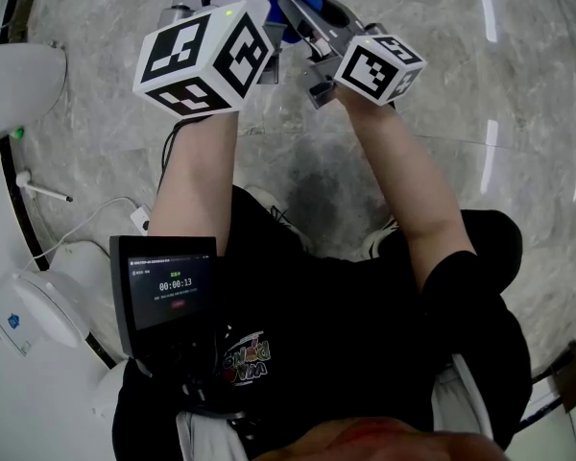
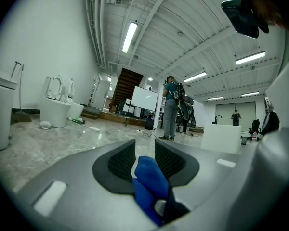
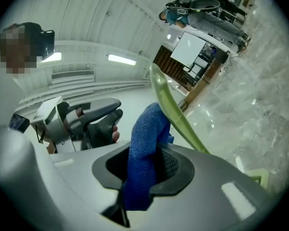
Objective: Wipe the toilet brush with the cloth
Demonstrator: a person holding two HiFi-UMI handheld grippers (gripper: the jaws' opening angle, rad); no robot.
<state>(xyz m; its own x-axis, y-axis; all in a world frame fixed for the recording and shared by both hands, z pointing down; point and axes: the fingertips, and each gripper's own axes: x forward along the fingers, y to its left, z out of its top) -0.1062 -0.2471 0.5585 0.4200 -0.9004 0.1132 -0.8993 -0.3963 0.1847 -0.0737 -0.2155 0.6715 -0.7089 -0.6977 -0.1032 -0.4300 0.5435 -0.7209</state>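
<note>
cloth (image 3: 143, 153): blue, bunched upright | brush handle (image 3: 176, 114): green, slanted, touching cloth

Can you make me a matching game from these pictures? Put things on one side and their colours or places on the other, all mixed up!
Things:
1. cloth
2. brush handle
3. marker cube
4. small screen

Matches:
A. black and white squares
B. on the person's chest, showing a timer
C. blue
D. light green

Right pairs: 1-C, 2-D, 3-A, 4-B.
</note>
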